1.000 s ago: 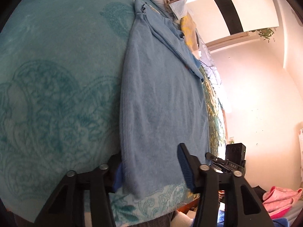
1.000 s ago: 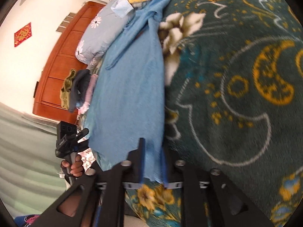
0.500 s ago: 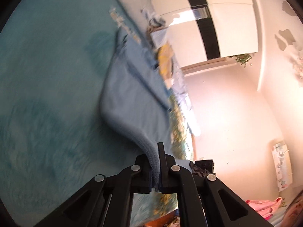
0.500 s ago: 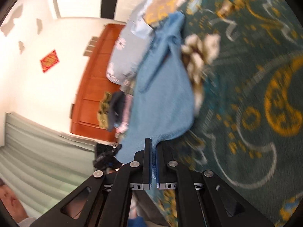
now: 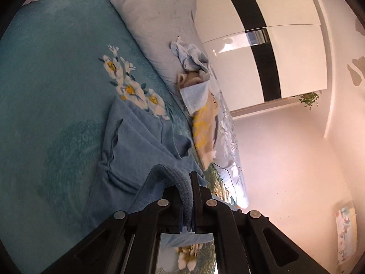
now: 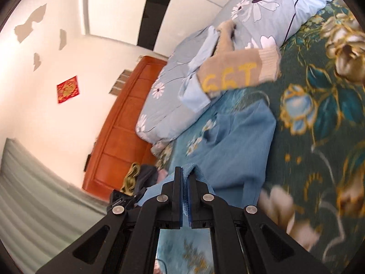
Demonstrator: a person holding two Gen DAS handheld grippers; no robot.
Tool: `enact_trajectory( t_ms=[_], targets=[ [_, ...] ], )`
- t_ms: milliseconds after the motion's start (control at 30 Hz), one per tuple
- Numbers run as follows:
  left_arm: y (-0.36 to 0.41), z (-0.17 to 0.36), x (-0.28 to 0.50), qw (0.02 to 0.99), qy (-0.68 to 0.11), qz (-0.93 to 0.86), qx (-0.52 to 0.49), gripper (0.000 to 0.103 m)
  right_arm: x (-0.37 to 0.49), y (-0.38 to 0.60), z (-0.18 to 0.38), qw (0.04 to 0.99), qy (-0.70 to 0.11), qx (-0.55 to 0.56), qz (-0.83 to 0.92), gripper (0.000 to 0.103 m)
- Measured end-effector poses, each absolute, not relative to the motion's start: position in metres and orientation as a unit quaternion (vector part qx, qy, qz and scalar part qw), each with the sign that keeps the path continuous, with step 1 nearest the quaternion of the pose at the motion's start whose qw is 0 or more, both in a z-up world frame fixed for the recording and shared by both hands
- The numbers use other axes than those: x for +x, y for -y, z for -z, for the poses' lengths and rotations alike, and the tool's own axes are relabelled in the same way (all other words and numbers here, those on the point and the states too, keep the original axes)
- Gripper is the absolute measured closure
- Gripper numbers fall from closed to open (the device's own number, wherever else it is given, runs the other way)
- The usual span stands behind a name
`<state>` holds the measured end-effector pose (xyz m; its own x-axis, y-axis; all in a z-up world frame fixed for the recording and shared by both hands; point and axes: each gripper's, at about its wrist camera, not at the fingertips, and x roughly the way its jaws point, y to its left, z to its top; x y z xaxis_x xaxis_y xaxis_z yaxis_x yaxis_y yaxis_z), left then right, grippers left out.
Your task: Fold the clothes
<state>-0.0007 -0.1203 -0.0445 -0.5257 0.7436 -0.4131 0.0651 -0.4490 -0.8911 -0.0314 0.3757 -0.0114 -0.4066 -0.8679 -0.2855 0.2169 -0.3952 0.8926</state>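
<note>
Two grippers clamped on hem corners of blue garment [image 5: 141, 150]: left gripper [image 5: 188, 196], right gripper [image 6: 184, 196]. Hem raised over bed [image 5: 52, 73], top half lying flat. Fold underway, unfinished; sweater [image 6: 237, 75] untouched.

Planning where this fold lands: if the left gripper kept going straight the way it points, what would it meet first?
Probably the flat upper part of the light blue knit garment whose hem the left gripper pinches; beyond that lies the teal floral bedspread. Depth is unclear.
</note>
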Motion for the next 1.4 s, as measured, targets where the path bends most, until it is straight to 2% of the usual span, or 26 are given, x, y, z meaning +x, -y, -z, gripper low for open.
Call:
enact_trajectory(
  t_ms=[367,433,467,533,567,600,633,700,733,833,967,1167,1267,1400],
  targets=[
    [0.107,0.09,-0.072,0.174,0.471,-0.72,-0.479,0.097,-0.123,-0.358,0.058,0.289,0.396,0.471,0.733,0.1],
    [0.108,0.095,-0.076,0.177,0.482,-0.711,-0.48,0.095,-0.13,-0.357,0.066,0.287,0.402,0.482,0.724,0.097],
    [0.109,0.098,-0.079,0.178,0.487,-0.707,-0.481,0.091,-0.134,-0.357,0.07,0.285,0.404,0.487,0.72,0.097],
    [0.111,0.1,-0.082,0.185,0.511,-0.698,-0.467,0.077,-0.137,-0.362,0.073,0.279,0.417,0.479,0.721,0.097],
    [0.115,0.1,-0.082,0.186,0.53,-0.694,-0.45,0.06,-0.138,-0.366,0.074,0.273,0.429,0.471,0.721,0.097],
    [0.118,0.098,-0.081,0.181,0.544,-0.695,-0.434,0.047,-0.14,-0.371,0.076,0.266,0.442,0.463,0.721,0.093],
    [0.121,0.095,-0.081,0.178,0.55,-0.699,-0.421,0.044,-0.14,-0.375,0.077,0.256,0.448,0.459,0.724,0.08],
    [0.124,0.09,-0.081,0.17,0.537,-0.71,-0.422,0.043,-0.14,-0.384,0.078,0.236,0.457,0.452,0.729,0.06],
    [0.126,0.087,-0.081,0.166,0.53,-0.716,-0.423,0.043,-0.139,-0.388,0.078,0.225,0.462,0.448,0.732,0.06],
    [0.128,0.08,-0.072,0.161,0.495,-0.732,-0.439,0.043,-0.133,-0.397,0.077,0.215,0.457,0.449,0.737,0.06],
    [0.135,0.081,-0.037,0.151,0.447,-0.75,-0.463,0.043,-0.097,-0.402,0.066,0.231,0.407,0.463,0.753,0.06],
    [0.144,0.097,0.021,0.138,0.424,-0.763,-0.468,0.043,-0.028,-0.386,0.063,0.279,0.314,0.494,0.761,0.06],
    [0.138,0.1,0.036,0.143,0.407,-0.771,-0.468,0.043,-0.009,-0.371,0.071,0.288,0.277,0.513,0.76,0.065],
    [0.119,0.102,0.039,0.159,0.393,-0.769,-0.478,0.044,-0.008,-0.358,0.082,0.298,0.293,0.513,0.75,0.072]
  ],
)
